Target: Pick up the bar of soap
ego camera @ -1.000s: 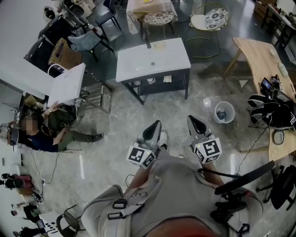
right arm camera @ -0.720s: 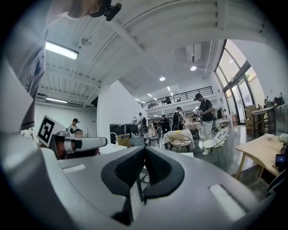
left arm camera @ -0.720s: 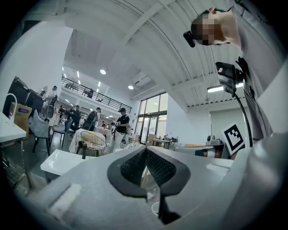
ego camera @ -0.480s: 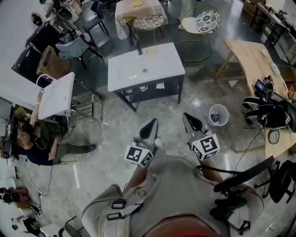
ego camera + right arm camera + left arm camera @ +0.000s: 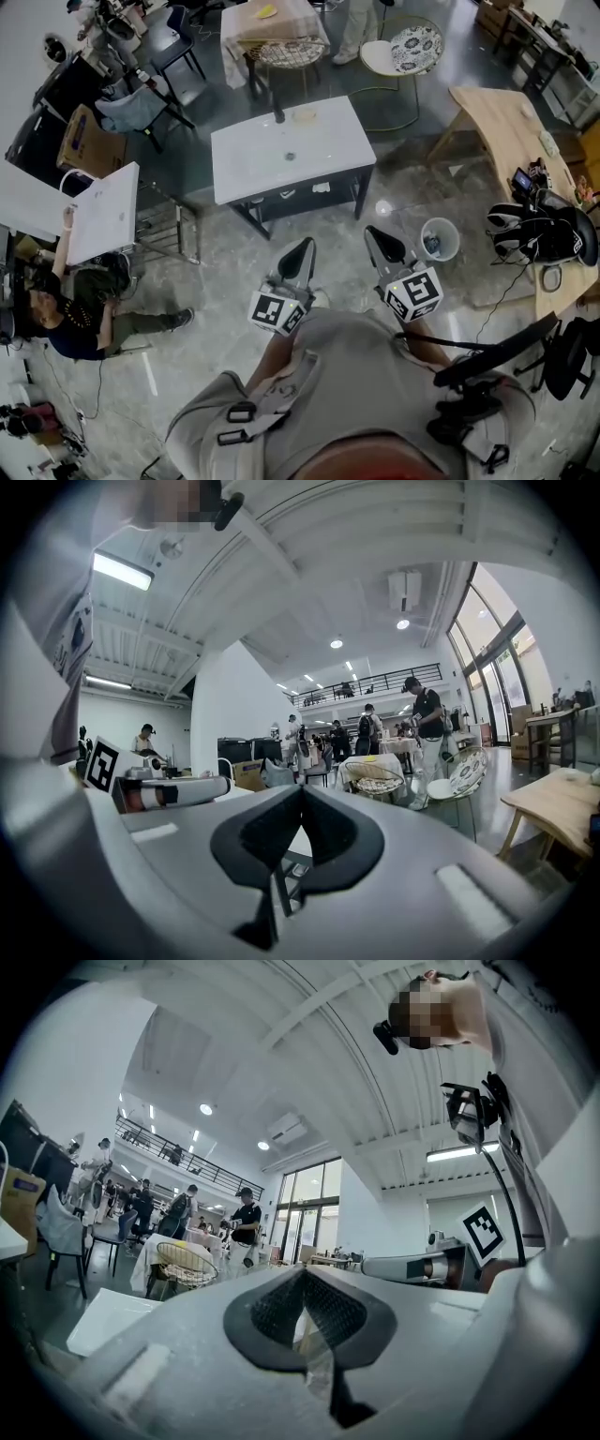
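The person stands well back from the white sink table (image 5: pixel 242 155) with both tools tucked in near the chest. That reads like a carry pose for walking up, not a reach. The left gripper (image 5: pixel 300 251) has its jaws pressed together with nothing in them. The right gripper (image 5: pixel 380 240) is the same: tips meeting, empty.

The bar of soap (image 5: pixel 305 114) is probably that small pale yellowish thing on the table's far edge, just beside the faucet (image 5: pixel 277 114) and well apart from both grippers. Makes sense for it to live next to the tap.

The basin (image 5: pixel 267 150) looks empty apart from the drain. The shelf (image 5: pixel 291 194) underneath holds a couple of small white bits, can't tell what. A white bucket (image 5: pixel 454 232) on the floor off to the right has something dark bluish inside.
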Tool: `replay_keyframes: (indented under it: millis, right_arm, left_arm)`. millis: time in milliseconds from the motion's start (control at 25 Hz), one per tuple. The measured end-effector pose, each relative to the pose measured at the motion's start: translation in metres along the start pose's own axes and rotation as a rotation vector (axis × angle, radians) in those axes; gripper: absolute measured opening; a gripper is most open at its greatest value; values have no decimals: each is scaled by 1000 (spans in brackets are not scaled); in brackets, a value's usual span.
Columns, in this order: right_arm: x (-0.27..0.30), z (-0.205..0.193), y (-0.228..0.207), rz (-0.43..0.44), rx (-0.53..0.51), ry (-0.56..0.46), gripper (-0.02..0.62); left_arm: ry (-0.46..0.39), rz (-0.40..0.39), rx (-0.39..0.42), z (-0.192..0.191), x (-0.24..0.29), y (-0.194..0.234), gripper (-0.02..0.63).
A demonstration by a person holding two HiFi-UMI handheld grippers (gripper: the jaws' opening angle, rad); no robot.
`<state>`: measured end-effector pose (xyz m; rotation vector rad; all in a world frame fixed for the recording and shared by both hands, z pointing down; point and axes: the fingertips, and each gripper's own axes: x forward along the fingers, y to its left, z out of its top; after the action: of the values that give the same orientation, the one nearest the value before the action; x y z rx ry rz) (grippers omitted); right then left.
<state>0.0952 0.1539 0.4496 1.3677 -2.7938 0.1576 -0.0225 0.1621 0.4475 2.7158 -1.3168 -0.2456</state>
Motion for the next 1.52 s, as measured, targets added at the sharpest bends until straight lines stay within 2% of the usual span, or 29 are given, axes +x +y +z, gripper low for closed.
replay_keyframes:
  millis: [360, 760, 1000, 1200, 1520]
  right_arm:
    - [59, -3, 14, -3, 1, 19, 2]
    - [104, -14, 32, -7, 26, 47, 2]
    - [108, -18, 16, -49, 37, 53, 2]
    - [116, -7, -9, -94, 38, 30, 2]
    - [163, -1, -28, -20, 28, 3, 2]
  left_arm:
    - [-12, -30, 4, 4, 4, 60, -8]
    - [13, -41, -16, -1, 4, 110, -7]
    - [43, -43, -31, -13, 10, 120, -7]
    - [53, -42, -37, -10, 19, 125, -6]
    - [24, 17, -31, -2, 50, 152, -6]
